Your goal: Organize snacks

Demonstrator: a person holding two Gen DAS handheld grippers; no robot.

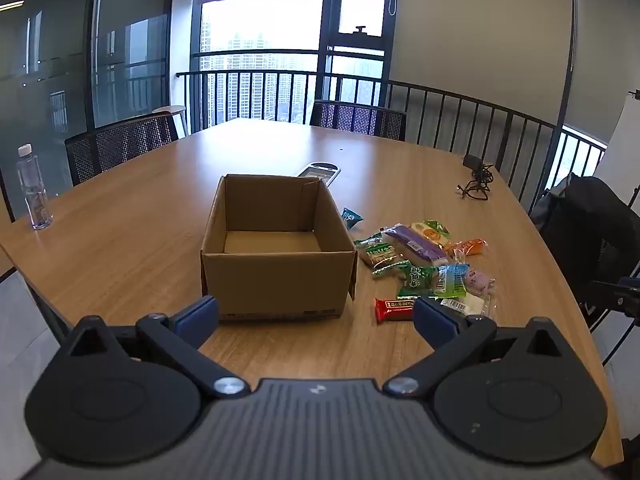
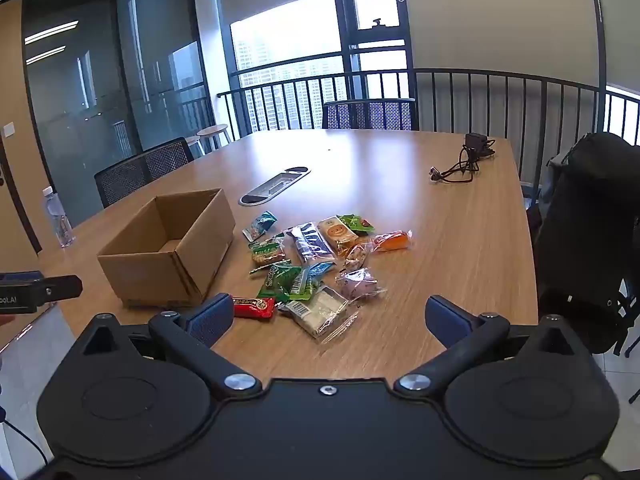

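Observation:
An open, empty cardboard box (image 1: pixel 276 248) stands on the wooden table (image 1: pixel 160 208); it also shows in the right wrist view (image 2: pixel 168 248). A pile of several snack packets (image 1: pixel 424 264) lies to its right, with a red bar (image 1: pixel 394 309) nearest me. The right wrist view shows the pile (image 2: pixel 316 256), the red bar (image 2: pixel 254 306) and a clear white packet (image 2: pixel 320 312). My left gripper (image 1: pixel 316 316) is open and empty, in front of the box. My right gripper (image 2: pixel 328 320) is open and empty, just short of the pile.
A water bottle (image 1: pixel 34 188) stands at the table's left edge. A black cable and adapter (image 2: pixel 464 160) lie at the far right. A cable port (image 2: pixel 276 186) is set in the table behind the box. Chairs (image 1: pixel 120 148) ring the table; a black backpack (image 2: pixel 588 240) sits on one at the right.

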